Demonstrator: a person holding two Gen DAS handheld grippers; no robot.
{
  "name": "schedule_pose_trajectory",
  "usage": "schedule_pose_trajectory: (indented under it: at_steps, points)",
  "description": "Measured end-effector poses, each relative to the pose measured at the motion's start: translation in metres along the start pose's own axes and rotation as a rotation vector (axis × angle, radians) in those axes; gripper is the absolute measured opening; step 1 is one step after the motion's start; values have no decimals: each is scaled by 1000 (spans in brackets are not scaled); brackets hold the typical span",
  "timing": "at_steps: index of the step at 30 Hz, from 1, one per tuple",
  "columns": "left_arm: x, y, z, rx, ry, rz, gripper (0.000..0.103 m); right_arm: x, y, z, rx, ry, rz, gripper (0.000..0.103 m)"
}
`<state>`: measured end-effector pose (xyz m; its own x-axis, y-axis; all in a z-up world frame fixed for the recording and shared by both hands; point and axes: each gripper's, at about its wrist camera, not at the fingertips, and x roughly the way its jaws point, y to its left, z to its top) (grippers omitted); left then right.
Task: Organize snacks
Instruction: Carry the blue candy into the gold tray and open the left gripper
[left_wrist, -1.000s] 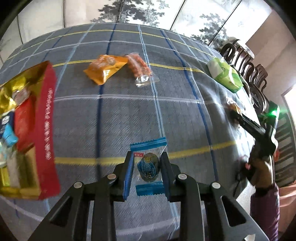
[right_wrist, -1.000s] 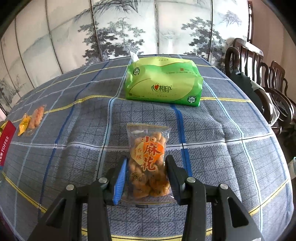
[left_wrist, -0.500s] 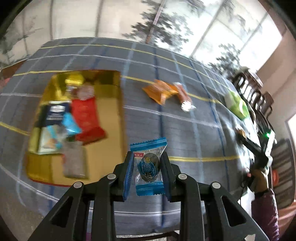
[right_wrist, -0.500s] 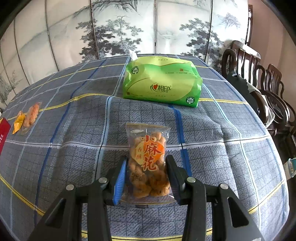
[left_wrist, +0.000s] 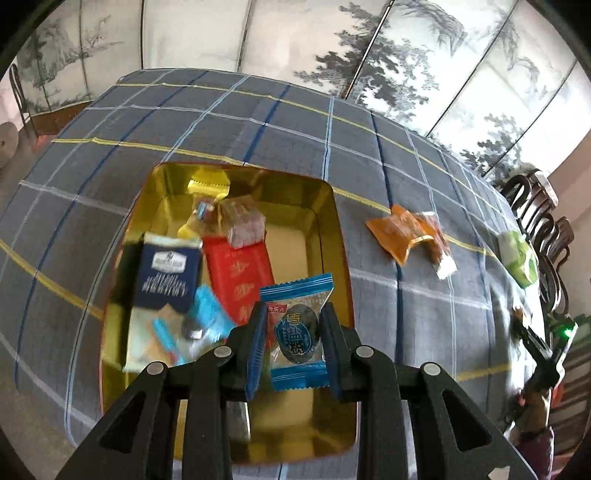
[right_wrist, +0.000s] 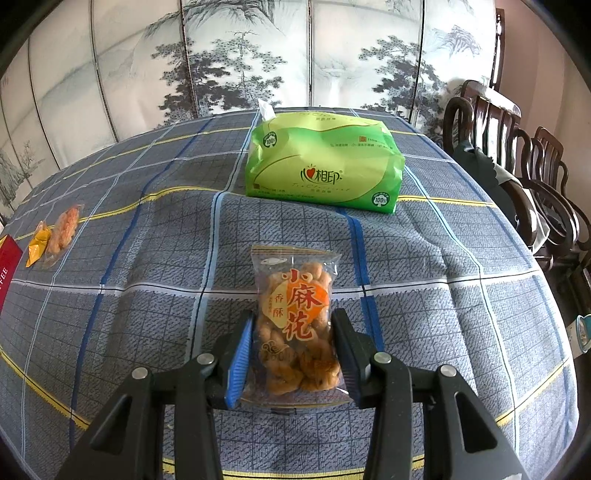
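My left gripper (left_wrist: 293, 347) is shut on a small blue-edged candy packet (left_wrist: 297, 332) and hangs over the near right part of a gold-lined tin (left_wrist: 332, 221). Inside the tin lie a dark blue packet (left_wrist: 166, 271), a red packet (left_wrist: 240, 277) and several smaller sweets. My right gripper (right_wrist: 293, 362) is shut on a clear bag of fried dough twists (right_wrist: 295, 325), which lies on the checked tablecloth. An orange packet (left_wrist: 397, 234) and a clear packet of orange snacks (left_wrist: 437, 247) lie on the cloth to the right of the tin.
A green tissue pack (right_wrist: 321, 162) stands behind the twists bag. Dark wooden chairs (right_wrist: 517, 166) line the table's right side. The tin's red wall (right_wrist: 7, 266) shows at the far left. A painted folding screen (right_wrist: 258, 48) closes the back. The other hand-held gripper (left_wrist: 543, 347) shows at the right table edge.
My left gripper has carried the blue candy packet leftward, from over bare cloth to above the tin, and rolled somewhat. The right gripper and its bag have stayed put.
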<state>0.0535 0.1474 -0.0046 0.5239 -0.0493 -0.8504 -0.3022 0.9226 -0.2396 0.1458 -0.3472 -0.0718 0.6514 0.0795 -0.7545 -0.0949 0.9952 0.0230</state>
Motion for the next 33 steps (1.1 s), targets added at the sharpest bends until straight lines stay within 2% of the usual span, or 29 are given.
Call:
schedule_pose_trajectory:
  at_steps: [3, 14, 33]
  points:
    - [11, -4, 10, 17, -7, 35, 25, 0, 0, 0, 0, 0, 0, 44]
    - [45, -10, 38, 15, 7, 76, 25, 0, 0, 0, 1, 0, 0, 44]
    - [83, -13, 56, 28, 51, 130, 26, 0, 0, 0, 1, 0, 0, 44]
